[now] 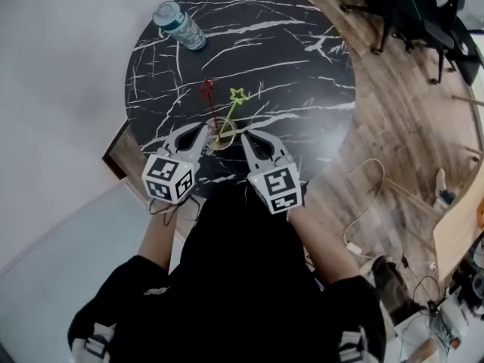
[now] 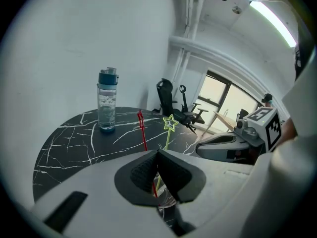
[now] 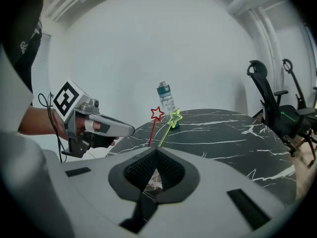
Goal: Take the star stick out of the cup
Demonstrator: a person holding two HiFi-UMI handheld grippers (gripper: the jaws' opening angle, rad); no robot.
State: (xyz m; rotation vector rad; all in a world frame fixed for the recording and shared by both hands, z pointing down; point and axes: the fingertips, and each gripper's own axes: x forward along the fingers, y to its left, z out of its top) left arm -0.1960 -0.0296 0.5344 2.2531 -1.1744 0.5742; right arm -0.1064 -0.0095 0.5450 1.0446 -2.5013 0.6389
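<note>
A round black marble table [image 1: 302, 89] carries a clear water bottle [image 1: 180, 26] at its far left edge and, close to the near edge, a small clear cup [image 1: 221, 142]. Two star-topped sticks stand in the cup: a yellow-green star stick [image 1: 231, 112] that leans away to the right, and a red star stick [image 1: 207, 97] that rises just to its left. Both are seated in the cup, their stars side by side above the rim. The left gripper [image 1: 204, 131] and the right gripper [image 1: 246, 136] flank the cup in the head view, tips just beside it on either side, each with its marker cube nearer the person. In the left gripper view the jaws are together, the ribbed pads meeting at the tips. The cup and the lower part of both sticks show only through the small gap beneath that meeting point, beyond the jaws rather than clamped in them. The right gripper view shows the same – pads closed tip to tip, a bit of the cup visible through the gap below, and the two stars above the jaws. An office chair [image 3: 267, 103] stands on the wooden floor past the table.
</note>
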